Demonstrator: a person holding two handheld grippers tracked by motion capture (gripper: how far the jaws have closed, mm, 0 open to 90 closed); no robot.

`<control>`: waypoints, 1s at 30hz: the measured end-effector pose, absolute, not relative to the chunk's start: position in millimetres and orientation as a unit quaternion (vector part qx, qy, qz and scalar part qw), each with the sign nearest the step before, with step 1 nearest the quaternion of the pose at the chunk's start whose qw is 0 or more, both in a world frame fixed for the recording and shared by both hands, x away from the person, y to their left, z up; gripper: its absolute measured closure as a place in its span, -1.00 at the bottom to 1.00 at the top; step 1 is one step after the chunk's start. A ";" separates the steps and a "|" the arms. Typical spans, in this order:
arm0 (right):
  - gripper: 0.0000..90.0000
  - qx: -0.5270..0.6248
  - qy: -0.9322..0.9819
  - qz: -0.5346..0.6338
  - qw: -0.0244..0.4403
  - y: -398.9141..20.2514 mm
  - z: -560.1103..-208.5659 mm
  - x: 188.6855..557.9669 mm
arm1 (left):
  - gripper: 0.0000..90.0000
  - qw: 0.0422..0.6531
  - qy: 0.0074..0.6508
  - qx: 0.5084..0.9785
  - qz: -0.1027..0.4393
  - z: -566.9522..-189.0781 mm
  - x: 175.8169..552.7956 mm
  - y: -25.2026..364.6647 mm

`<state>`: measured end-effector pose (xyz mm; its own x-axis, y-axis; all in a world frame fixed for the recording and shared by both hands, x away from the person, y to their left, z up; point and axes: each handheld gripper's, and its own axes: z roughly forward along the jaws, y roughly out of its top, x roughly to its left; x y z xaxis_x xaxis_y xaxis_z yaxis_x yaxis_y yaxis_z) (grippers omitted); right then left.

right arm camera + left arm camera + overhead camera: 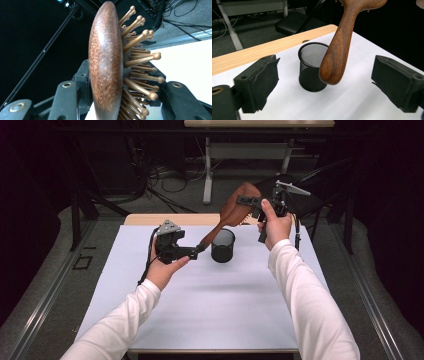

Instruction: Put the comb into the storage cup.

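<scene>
A brown wooden hairbrush (pixel 232 210) hangs slanted above the white table top, head up at the right and handle pointing down to the left. My right gripper (pixel 247 201) is shut on the head; in the right gripper view its jaws clamp the wooden back (pixel 106 65) and the pin side. The left gripper (pixel 197 251) stands open at the handle's tip. In the left gripper view the rounded handle end (pixel 337 55) hangs between the two wide-apart pads, touching neither. A black mesh cup (pixel 223 246) stands upright on the table, just under the handle (pixel 309 72).
A white sheet (pixel 200 295) covers the table, with a strip of bare wood (pixel 262 50) at its far edge. Beyond the table are a black chair (pixel 294 22), a desk's white legs (pixel 207 170) and floor cables.
</scene>
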<state>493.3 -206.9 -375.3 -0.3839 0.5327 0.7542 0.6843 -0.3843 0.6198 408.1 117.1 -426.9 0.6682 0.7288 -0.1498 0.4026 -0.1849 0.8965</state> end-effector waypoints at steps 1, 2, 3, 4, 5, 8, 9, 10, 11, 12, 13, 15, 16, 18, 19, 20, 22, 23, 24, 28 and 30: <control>0.11 -0.553 -0.551 -0.623 0.058 -207.4 -375.1 493.4 | -0.88 0.516 0.377 0.753 0.158 -427.0 408.5 117.5; 0.11 -0.556 -0.548 -0.622 0.053 -208.2 -374.7 493.5 | -0.94 0.515 0.379 0.753 0.157 -427.2 408.9 117.8; 0.11 -0.556 -0.548 -0.622 0.053 -208.2 -374.7 493.5 | -0.94 0.515 0.380 0.753 0.156 -427.5 409.2 118.2; 0.11 -0.557 -0.547 -0.623 0.047 -209.2 -374.7 493.7 | -0.95 0.514 0.381 0.752 0.157 -427.8 409.5 118.6; 0.11 -0.558 -0.546 -0.623 0.044 -209.5 -374.5 493.7 | -0.97 0.513 0.380 0.753 0.157 -427.8 409.9 119.1; 0.11 -0.561 -0.542 -0.625 0.035 -209.9 -374.2 493.5 | -0.99 0.512 0.382 0.752 0.160 -428.1 410.4 120.6; 0.11 -0.561 -0.541 -0.626 0.033 -210.1 -374.0 493.3 | -0.99 0.513 0.384 0.751 0.159 -428.3 410.5 120.9; 0.11 -0.562 -0.541 -0.625 0.030 -210.4 -373.8 493.2 | -0.99 0.513 0.384 0.751 0.159 -428.4 410.7 121.3; 0.11 -0.562 -0.544 -0.622 0.029 -211.2 -373.4 493.0 | -0.99 0.513 0.386 0.750 0.160 -428.6 410.8 121.5; 0.11 -0.562 -0.544 -0.623 0.027 -211.6 -373.1 492.8 | -0.99 0.511 0.387 0.751 0.161 -428.7 411.0 121.9; 0.11 -0.562 -0.544 -0.623 0.027 -211.6 -373.1 492.8 | -0.99 0.511 0.388 0.750 0.161 -428.9 411.1 122.2; 0.11 -0.564 -0.542 -0.622 0.022 -213.0 -372.5 492.4 | -0.99 0.510 0.388 0.750 0.162 -429.3 411.3 122.9; 0.11 -0.564 -0.542 -0.623 0.021 -213.6 -372.4 492.3 | -0.99 0.511 0.390 0.749 0.161 -429.5 411.1 123.3; 0.11 -0.565 -0.541 -0.623 0.016 -214.6 -372.3 492.3 | -0.99 0.513 0.390 0.748 0.160 -429.7 411.1 123.6; 0.11 -0.565 -0.541 -0.623 0.013 -215.1 -372.2 492.3 | -0.99 0.512 0.389 0.749 0.159 -429.8 411.1 123.9; 0.11 -0.565 -0.541 -0.623 0.010 -215.7 -372.1 492.3 | -0.99 0.512 0.389 0.750 0.159 -430.0 411.1 124.2; 0.11 -0.566 -0.540 -0.623 0.006 -216.7 -372.2 492.4 | -0.99 0.512 0.391 0.748 0.158 -430.7 411.2 124.9; 0.11 -0.568 -0.538 -0.623 0.004 -216.9 -372.1 492.3 | -0.99 0.511 0.392 0.749 0.158 -430.9 411.4 125.4; 0.11 -0.568 -0.538 -0.623 0.002 -217.3 -372.1 492.3 | -0.99 0.512 0.393 0.747 0.157 -431.5 411.6 126.6; 0.11 -0.572 -0.536 -0.621 -0.005 -217.9 -371.8 492.3 | -0.99 0.510 0.396 0.747 0.158 -432.1 411.9 128.5; 0.11 -0.573 -0.536 -0.620 -0.010 -218.2 -372.0 492.4 | -0.99 0.507 0.396 0.749 0.160 -432.2 411.9 129.6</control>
<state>492.4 -218.2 -372.0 -0.3431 0.6273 0.6991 0.6022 -0.4243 0.6763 411.9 129.6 -432.2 0.6351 0.7552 -0.1625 0.4318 -0.1726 0.8853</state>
